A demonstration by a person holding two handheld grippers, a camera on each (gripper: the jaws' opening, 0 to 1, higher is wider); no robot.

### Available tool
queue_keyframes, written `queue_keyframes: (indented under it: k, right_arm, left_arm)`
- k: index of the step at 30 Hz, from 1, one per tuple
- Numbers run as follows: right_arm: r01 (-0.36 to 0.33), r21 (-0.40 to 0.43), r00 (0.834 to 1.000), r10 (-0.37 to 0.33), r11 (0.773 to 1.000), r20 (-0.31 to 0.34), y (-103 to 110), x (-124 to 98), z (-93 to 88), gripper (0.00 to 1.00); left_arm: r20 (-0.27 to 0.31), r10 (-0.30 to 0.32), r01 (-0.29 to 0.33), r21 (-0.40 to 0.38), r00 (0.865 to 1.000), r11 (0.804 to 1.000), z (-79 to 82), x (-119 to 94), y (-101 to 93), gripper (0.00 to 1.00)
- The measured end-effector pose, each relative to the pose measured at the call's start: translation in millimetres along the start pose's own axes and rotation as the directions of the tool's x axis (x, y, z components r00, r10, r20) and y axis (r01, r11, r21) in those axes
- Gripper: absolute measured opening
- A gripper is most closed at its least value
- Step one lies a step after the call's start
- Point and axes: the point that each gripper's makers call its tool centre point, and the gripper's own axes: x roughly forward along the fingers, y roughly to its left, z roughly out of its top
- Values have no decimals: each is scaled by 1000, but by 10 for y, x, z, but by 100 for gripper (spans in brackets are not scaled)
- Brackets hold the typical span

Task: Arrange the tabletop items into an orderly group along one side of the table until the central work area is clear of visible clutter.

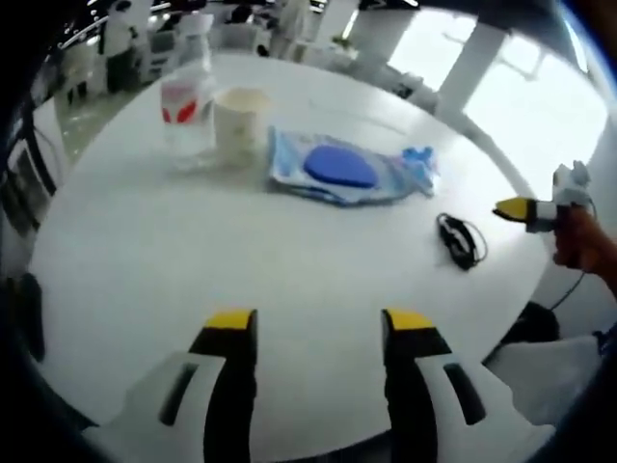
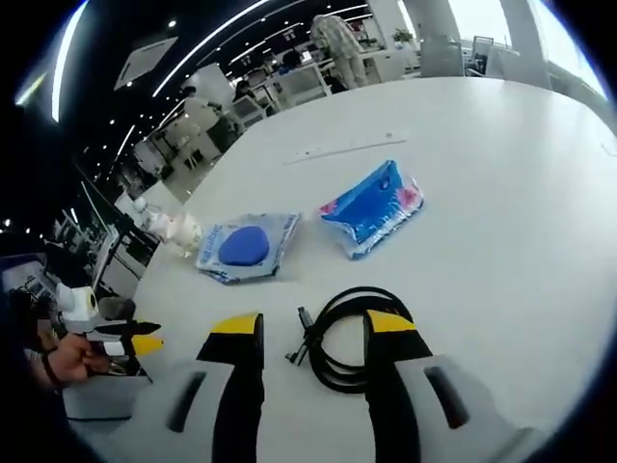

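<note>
Across the white table [image 2: 501, 174], beyond the coiled black cable [image 2: 345, 336], lie two blue packets [image 2: 371, 207], well apart from it. Right tongs [image 2: 313, 333] gape empty, straddling that cable, nearest it; left tongs [image 1: 318, 328] gape empty too.

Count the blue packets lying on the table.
2: wipes pack with blue lid beside the paper cup; blue-pink packet further right, beyond the black cable.

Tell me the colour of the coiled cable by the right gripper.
Black. The cable shows best in the right gripper view, lying between the jaws.
</note>
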Motion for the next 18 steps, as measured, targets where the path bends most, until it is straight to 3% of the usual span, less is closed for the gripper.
queue_keyframes:
  k: [7, 12, 18]
  right_arm:
    - [13, 3, 1000, -13, 1000, 12, -125, -33, 73, 41]
    - [15, -17, 1000, -15, 1000, 0, -170, -20, 76, 41]
    - [9, -20, 1000, -9, 1000, 12, -199, 16, 170, 41]
  left_arm:
    - [-13, -10, 11, 20, 1000, 1000, -26, 24, -78, 49]
    - [-12, -20, 20, -6, 1000, 1000, -37, 62, -168, 49]
    - [-23, -56, 57, 26, 998, 998, -3, 130, -472, 49]
